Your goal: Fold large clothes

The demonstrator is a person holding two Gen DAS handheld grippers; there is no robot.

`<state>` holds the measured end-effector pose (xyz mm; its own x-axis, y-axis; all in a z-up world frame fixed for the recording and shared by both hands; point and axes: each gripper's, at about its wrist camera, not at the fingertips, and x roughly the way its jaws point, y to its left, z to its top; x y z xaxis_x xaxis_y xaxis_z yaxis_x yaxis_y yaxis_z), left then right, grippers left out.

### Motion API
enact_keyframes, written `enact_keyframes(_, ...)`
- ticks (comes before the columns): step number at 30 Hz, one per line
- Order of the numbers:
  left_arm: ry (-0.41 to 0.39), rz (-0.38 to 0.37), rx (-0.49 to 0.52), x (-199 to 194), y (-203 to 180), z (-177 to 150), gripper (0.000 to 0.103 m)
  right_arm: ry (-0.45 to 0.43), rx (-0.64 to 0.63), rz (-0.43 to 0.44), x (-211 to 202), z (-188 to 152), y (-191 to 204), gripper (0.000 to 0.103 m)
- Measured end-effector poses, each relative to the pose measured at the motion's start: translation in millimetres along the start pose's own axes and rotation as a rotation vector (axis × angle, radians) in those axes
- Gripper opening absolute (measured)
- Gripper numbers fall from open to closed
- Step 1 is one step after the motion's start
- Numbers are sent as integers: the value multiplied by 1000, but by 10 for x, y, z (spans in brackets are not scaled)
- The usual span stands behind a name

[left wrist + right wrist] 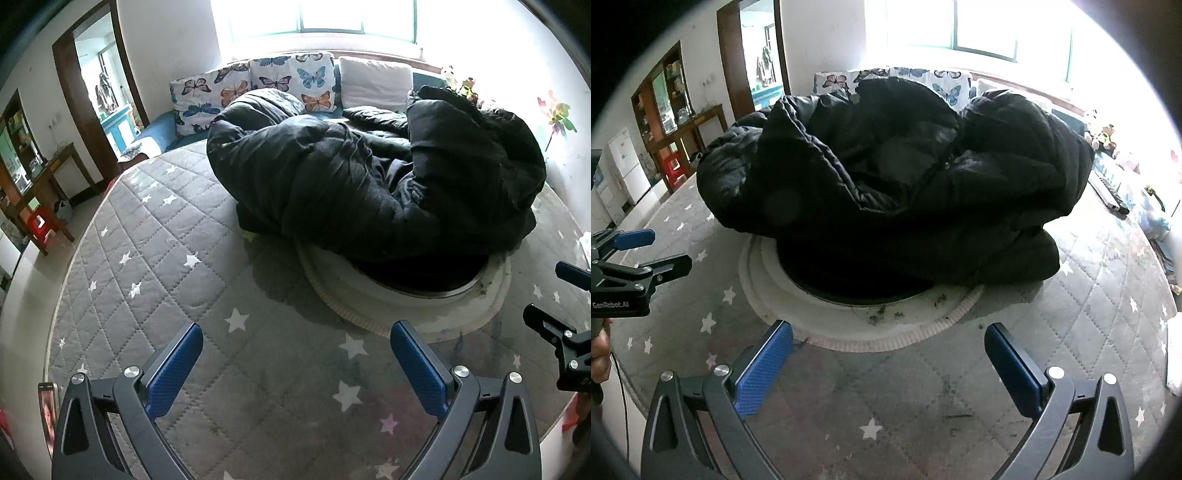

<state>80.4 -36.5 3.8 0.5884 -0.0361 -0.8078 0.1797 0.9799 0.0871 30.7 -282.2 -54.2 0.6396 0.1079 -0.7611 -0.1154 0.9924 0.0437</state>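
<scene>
Your left claw (296, 345) & right claw (888, 345) both hang spread wide w/ nothing between the pads, just above the star-print mattress (155, 236). The black puffer coat (886, 184) lies bunched in a heap ahead, partly over a round white disc (857, 325).

Round hole rim (849, 325): I can't see its far side, the black coat (886, 192) covers it.
Right gripper (554, 306): cut off at my left view's edge.
Shelf contents (670, 99): too small to tell.
</scene>
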Motion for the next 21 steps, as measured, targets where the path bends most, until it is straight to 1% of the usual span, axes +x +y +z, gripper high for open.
enact_keyframes(11,-13,-5,-9,-59,44,142,103,-36,-32,-9,-38,172,3,103)
enact_keyframes(17,-47,17,13,-124,89,311,103,-36,-50,13,-26,280,-36,103)
enact_keyframes(21,-59,-9,0,-155,162,457,103,-50,-54,22,-57,418,-97,103)
